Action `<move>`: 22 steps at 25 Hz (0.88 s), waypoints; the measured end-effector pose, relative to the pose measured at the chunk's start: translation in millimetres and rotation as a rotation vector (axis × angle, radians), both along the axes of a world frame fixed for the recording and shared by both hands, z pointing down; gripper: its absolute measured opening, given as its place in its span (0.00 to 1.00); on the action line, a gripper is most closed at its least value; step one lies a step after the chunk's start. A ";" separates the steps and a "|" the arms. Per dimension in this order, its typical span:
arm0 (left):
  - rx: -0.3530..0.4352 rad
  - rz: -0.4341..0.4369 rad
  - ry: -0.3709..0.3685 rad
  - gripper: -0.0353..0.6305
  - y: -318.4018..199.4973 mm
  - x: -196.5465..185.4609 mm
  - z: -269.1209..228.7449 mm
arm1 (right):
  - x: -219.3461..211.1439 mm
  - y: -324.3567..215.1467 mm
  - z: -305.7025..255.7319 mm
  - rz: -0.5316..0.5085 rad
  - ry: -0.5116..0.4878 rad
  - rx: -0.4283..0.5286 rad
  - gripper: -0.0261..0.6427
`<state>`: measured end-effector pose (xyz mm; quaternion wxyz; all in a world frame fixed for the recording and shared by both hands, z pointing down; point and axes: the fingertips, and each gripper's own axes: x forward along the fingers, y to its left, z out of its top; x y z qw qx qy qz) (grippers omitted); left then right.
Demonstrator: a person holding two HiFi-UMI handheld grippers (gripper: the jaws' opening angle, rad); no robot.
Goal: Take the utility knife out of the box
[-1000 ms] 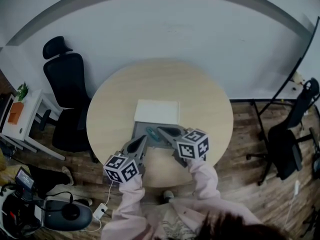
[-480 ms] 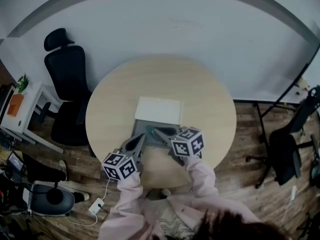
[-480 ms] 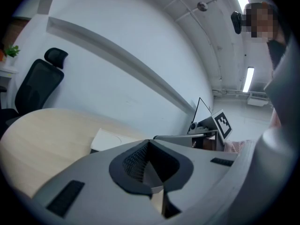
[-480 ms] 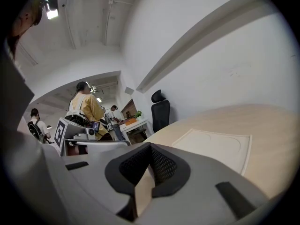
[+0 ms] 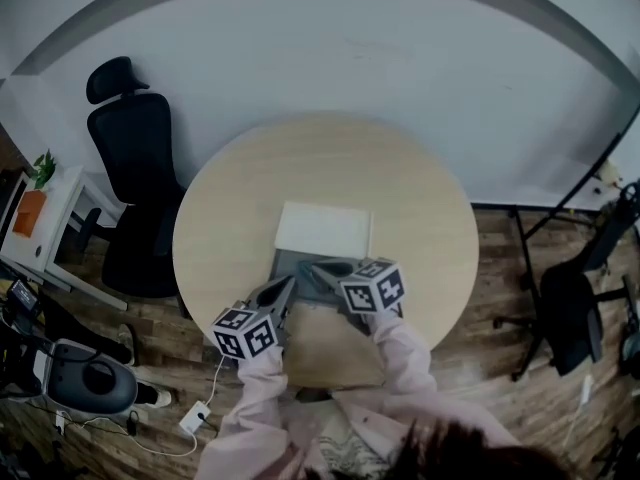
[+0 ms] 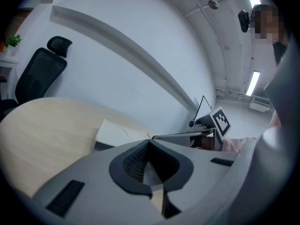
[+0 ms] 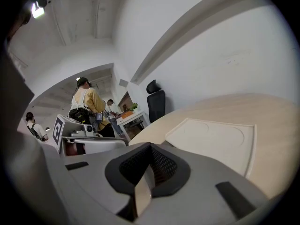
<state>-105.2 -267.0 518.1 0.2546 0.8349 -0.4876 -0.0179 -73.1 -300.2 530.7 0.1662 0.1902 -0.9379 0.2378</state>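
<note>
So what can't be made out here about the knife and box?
Utility knife: head view, hidden under the right gripper and left gripper, or too small.
Box inside: both gripper views, blocked by each gripper's own body; only the white lid shows.
Gripper contact with box: unclear.

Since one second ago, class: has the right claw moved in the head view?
Yes. Against the flat white rectangular lid, the right claw has shifted left, further over the open grey box.

No text, label, brand or number can be read anywhere here
</note>
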 end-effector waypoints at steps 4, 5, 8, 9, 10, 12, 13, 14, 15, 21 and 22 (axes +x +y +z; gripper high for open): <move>-0.042 0.021 0.015 0.06 -12.5 -17.7 10.6 | -21.6 -12.7 10.3 0.000 0.046 -0.040 0.03; -0.053 0.026 0.020 0.06 -17.9 -23.7 12.8 | -27.6 -18.7 14.7 0.002 0.059 -0.052 0.03; -0.087 0.038 0.029 0.06 -21.1 -27.3 23.3 | -30.2 -24.0 30.5 0.004 0.095 -0.079 0.03; -0.096 0.044 0.032 0.06 -21.1 -26.7 26.3 | -29.9 -24.5 33.9 0.004 0.107 -0.085 0.03; -0.103 0.051 0.037 0.06 -21.5 -25.9 28.7 | -30.1 -25.1 36.7 0.003 0.121 -0.090 0.03; -0.119 0.067 0.042 0.06 -22.3 -24.2 33.3 | -31.3 -26.0 41.7 -0.004 0.151 -0.101 0.03; -0.127 0.073 0.043 0.06 -22.5 -23.8 35.7 | -32.2 -26.2 44.3 -0.009 0.167 -0.106 0.03; -0.134 0.077 0.044 0.06 -22.6 -23.6 38.3 | -33.3 -26.6 47.1 -0.015 0.183 -0.111 0.03; -0.141 0.080 0.044 0.06 -22.7 -23.6 40.8 | -34.1 -27.2 50.2 -0.022 0.201 -0.115 0.03; -0.172 0.096 0.056 0.06 -22.1 -25.5 53.0 | -37.6 -33.4 69.7 -0.052 0.339 -0.130 0.03; -0.177 0.096 0.057 0.06 -22.1 -25.9 54.4 | -38.0 -34.4 72.2 -0.058 0.362 -0.127 0.03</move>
